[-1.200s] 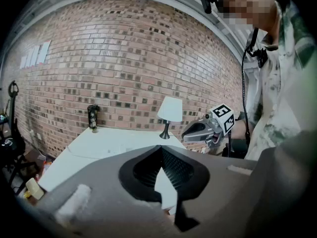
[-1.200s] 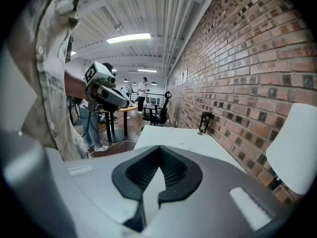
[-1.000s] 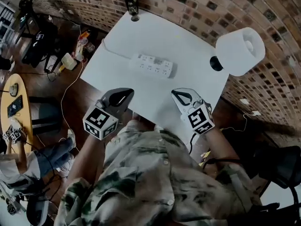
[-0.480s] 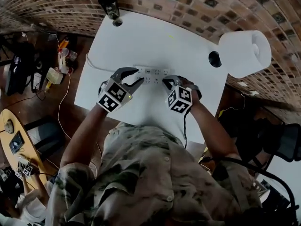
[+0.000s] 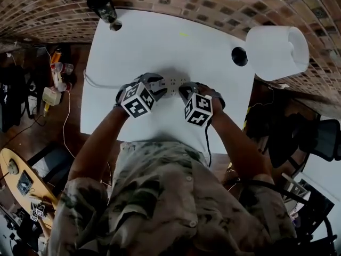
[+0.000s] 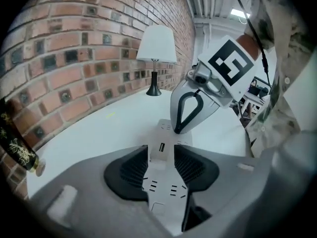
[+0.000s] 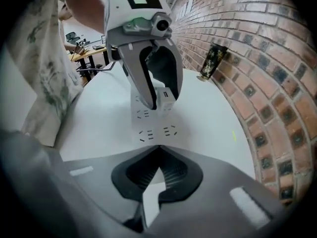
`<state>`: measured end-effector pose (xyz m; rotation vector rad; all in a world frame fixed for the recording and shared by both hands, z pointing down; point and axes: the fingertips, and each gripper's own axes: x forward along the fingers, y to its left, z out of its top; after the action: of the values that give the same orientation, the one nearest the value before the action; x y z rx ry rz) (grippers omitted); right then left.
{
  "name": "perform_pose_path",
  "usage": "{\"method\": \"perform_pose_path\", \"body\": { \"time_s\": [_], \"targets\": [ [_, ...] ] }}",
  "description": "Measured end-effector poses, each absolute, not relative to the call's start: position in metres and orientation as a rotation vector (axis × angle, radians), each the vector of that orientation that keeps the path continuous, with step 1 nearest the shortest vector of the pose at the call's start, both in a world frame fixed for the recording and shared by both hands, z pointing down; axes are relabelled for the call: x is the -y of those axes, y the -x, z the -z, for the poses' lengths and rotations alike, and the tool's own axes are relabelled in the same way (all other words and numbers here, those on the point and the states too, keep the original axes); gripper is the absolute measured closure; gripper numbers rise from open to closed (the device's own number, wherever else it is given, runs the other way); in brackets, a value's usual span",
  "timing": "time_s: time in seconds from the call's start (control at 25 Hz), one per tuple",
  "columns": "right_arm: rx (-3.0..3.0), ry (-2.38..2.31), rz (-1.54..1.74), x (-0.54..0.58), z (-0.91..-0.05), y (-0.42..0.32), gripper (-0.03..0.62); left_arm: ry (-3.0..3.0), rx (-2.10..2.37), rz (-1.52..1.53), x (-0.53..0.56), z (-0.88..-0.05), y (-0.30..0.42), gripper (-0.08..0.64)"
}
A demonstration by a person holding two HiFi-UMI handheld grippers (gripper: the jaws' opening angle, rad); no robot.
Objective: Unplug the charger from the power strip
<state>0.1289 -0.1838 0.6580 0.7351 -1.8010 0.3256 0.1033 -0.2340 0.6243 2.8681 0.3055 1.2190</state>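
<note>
A white power strip (image 5: 171, 82) lies across the middle of the white table (image 5: 160, 41). A small white charger (image 7: 167, 98) with a USB port stands plugged into it. My left gripper (image 5: 154, 87) points down over the strip's left part. Its jaws are opening, and in the left gripper view (image 6: 161, 150) the charger (image 6: 159, 157) sits between the pads (image 6: 133, 170) without a clear grip. My right gripper (image 5: 186, 92) is shut, its joined tips (image 6: 177, 129) down on the strip's right part. In the right gripper view the strip (image 7: 153, 130) runs on past those tips.
A white-shaded lamp (image 5: 277, 49) with a black base (image 5: 239, 56) stands at the table's right back. A dark bottle (image 5: 102, 3) stands at the back left corner. The strip's cable (image 5: 98, 84) runs off the left edge. A brick wall borders the far side.
Both grippers dropped from the table's near edge down onto the power strip. The left jaws went from shut to open around the charger.
</note>
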Motion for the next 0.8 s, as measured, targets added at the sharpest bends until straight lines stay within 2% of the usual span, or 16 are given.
{"method": "perform_pose_path", "body": {
  "time_s": [0.08, 0.16, 0.48, 0.8],
  "targets": [
    [1.778, -0.727, -0.330, 0.183, -0.659, -0.128, 0.586, -2.864, -0.326, -1.224, 0.232, -0.629, -0.106, 0.391],
    [1.761, -0.718, -0.344, 0.182, -0.661, -0.127, 0.588, -2.872, -0.339, -1.218, 0.232, -0.631, -0.108, 0.433],
    [1.716, -0.660, -0.425, 0.182, -0.663, -0.126, 0.595, -2.941, -0.449, -1.240, 0.230, -0.628, -0.110, 0.446],
    [1.691, -0.621, -0.447, 0.179, -0.666, -0.128, 0.597, -3.026, -0.440, -1.124, 0.244, -0.579, -0.121, 0.449]
  ]
}}
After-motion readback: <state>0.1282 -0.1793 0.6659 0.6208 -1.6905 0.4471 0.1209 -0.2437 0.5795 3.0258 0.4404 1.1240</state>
